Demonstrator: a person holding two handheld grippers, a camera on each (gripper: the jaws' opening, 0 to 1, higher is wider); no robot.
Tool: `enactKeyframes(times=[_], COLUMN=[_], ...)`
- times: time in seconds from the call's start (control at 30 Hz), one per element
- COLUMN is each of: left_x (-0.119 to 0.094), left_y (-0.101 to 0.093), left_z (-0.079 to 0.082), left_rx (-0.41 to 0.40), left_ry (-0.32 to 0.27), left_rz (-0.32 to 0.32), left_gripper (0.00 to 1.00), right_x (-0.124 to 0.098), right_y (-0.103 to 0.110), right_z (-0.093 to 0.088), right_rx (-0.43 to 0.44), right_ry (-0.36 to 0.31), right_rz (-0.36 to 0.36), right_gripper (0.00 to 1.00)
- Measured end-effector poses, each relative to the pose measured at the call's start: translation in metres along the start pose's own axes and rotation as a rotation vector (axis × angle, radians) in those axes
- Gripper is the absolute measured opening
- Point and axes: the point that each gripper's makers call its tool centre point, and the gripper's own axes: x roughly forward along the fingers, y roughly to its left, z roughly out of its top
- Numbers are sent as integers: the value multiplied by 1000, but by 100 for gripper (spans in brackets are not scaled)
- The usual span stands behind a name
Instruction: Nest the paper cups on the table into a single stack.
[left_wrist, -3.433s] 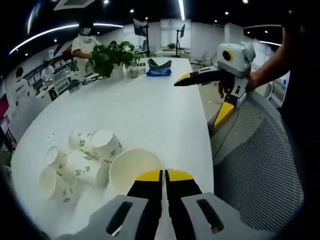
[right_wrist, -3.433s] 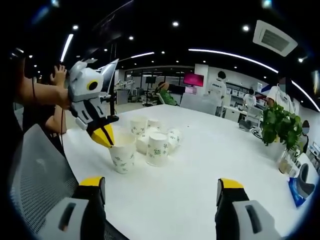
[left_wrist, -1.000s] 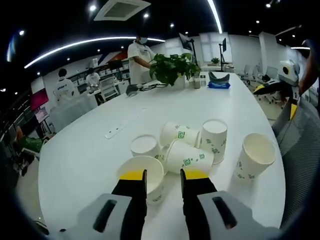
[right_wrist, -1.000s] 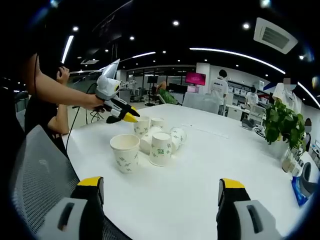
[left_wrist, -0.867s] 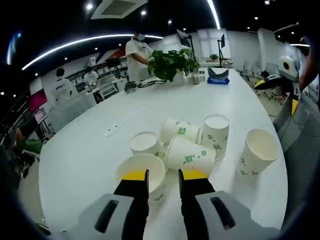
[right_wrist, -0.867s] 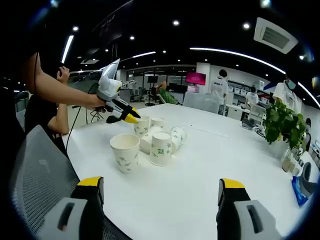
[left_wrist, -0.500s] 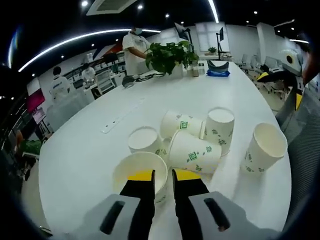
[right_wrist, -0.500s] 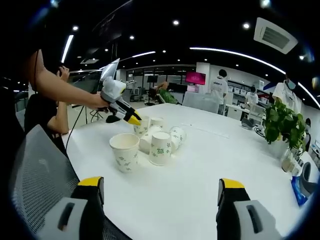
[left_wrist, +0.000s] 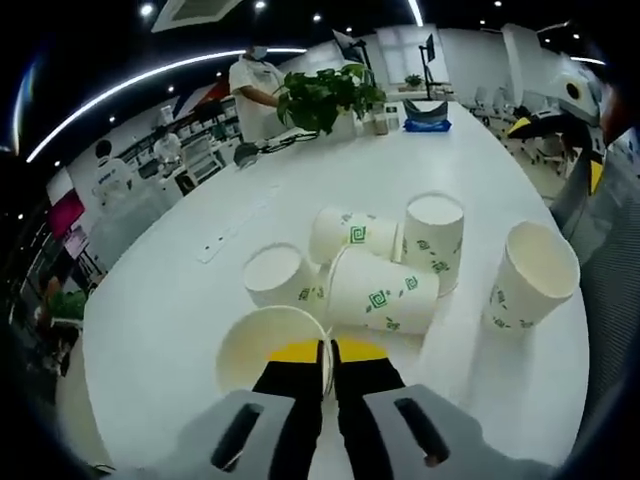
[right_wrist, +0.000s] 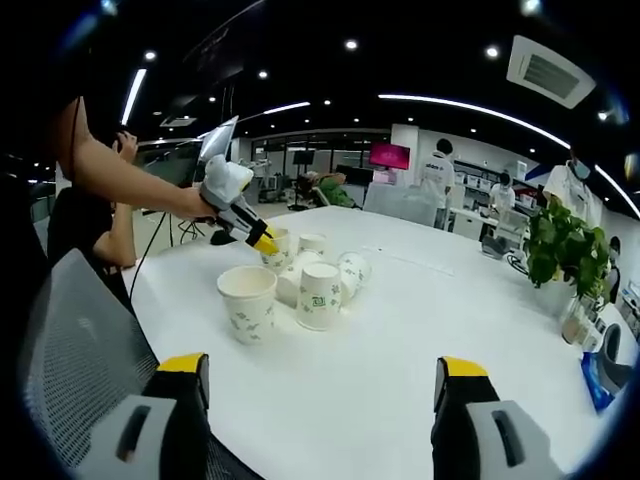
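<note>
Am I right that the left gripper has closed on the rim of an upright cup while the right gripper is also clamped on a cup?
Not quite: the right gripper is open and holds nothing, as the right gripper view shows. The left gripper is indeed shut on the rim of the upright cup.

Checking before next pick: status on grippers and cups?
Left gripper shut on rim of near upright cup. Right gripper open, back from the pile. Other cups loose: two on their sides, rest standing apart; none nested yet. Nothing blocking.
</note>
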Motion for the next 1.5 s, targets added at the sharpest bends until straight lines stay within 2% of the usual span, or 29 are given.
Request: enactKeyframes(times=[0.37,0.57,0.93,1.13,1.37,1.5], left_x=[-23,-35,-73,-91,-99,-98], left_y=[-9,-20,-47,-75,-106,-119], left_z=[11,19,57,84,107,113], left_rx=[-36,-74,-75,-66,-19,2], left_ry=[6,24,19,1,-18,-27], left_rz=[6,-16,-76,-135,-194,-212], left_gripper=[0,0,0,0,0,0], right_x=[1,0,1,0,0,0], right_y=[3,4,5,6,5,5], right_z=[0,2,2,3,3,5], right_rx=[-3,1,-3,-5,-6,-7], right_ry=[4,-8,-10,-12,-16,-22], right_rz=[14,21,28,28,27,24], right_gripper=[95,96,96,96,96,96])
